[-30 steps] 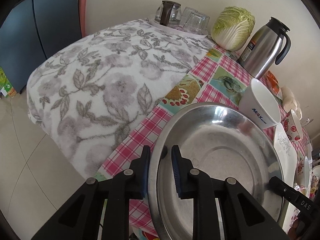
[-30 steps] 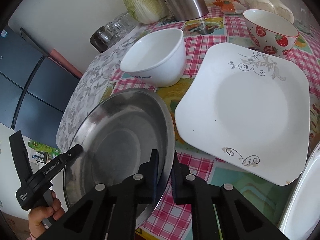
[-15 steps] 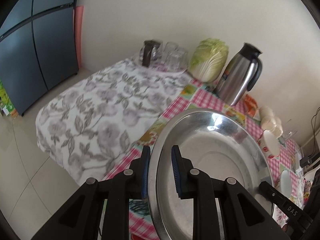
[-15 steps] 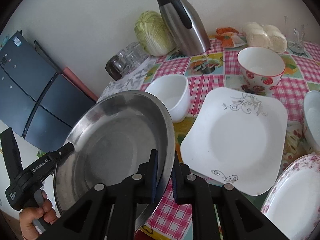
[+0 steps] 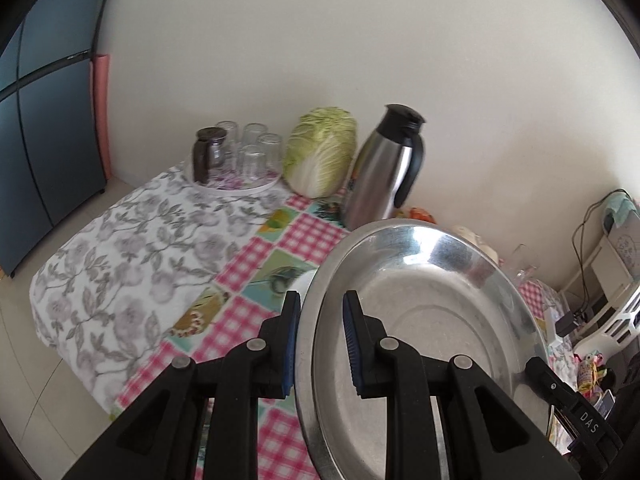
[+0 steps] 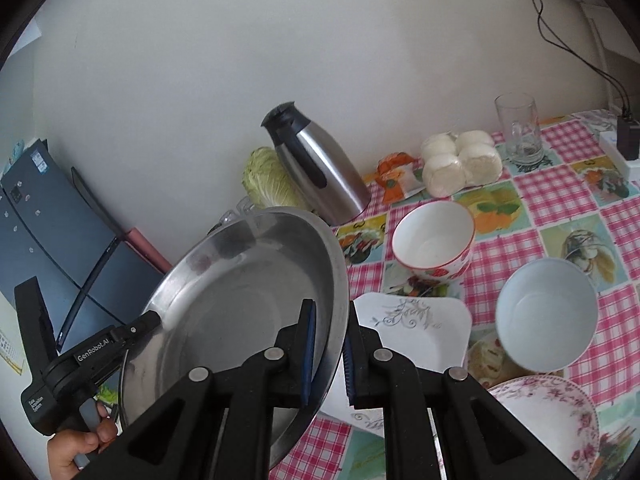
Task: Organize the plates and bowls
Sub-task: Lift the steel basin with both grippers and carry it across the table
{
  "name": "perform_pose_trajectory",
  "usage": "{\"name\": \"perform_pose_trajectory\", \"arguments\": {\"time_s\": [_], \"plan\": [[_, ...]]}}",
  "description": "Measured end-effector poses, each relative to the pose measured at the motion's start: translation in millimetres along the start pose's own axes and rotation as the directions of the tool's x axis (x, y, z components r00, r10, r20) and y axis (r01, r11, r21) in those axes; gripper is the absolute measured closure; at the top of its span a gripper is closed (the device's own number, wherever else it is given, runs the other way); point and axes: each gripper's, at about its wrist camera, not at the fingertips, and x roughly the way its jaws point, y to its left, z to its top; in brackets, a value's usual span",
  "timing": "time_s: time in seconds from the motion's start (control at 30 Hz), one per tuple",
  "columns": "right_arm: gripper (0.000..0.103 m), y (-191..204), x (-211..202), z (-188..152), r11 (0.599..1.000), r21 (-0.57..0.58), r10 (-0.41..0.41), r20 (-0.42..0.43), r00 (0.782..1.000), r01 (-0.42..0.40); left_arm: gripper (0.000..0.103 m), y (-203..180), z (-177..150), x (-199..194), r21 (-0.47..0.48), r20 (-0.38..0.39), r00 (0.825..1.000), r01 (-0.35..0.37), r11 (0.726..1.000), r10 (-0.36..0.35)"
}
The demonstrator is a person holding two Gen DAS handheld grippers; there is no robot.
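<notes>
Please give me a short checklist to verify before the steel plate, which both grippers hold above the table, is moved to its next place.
1. Left gripper jaws clamp the rim of the steel plate: ok.
2. Right gripper jaws clamp the opposite rim: ok.
3. Plate is clear of the table: ok, lifted and tilted.
4. Plate is empty: ok.
5. Square white plate below is empty, if it is the target: ok where visible; its near part is hidden.
6. Thermos stands apart from the plate: cannot tell.
</notes>
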Motion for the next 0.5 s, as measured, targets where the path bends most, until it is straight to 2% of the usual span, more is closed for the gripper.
{"name": "perform_pose_trajectory", "arguments": {"time_s": [0.2, 0.5], "plan": [[0.09, -35.8, -25.9, 15.3, 0.998, 0.057, -0.022, 0.066, 0.998, 0.019, 0.081, -42.5, -4.8, 10.4, 0.038, -0.019, 0.998, 0.058, 0.998, -0.057], [0.09, -75.2, -45.1, 23.7, 0.99, 0.113, -0.1, 0.111, 0.989, 0.087, 0.081, -88.5, -12.6, 29.0, 0.048, -0.057, 0.993, 0.102, 0.994, -0.099]]}}
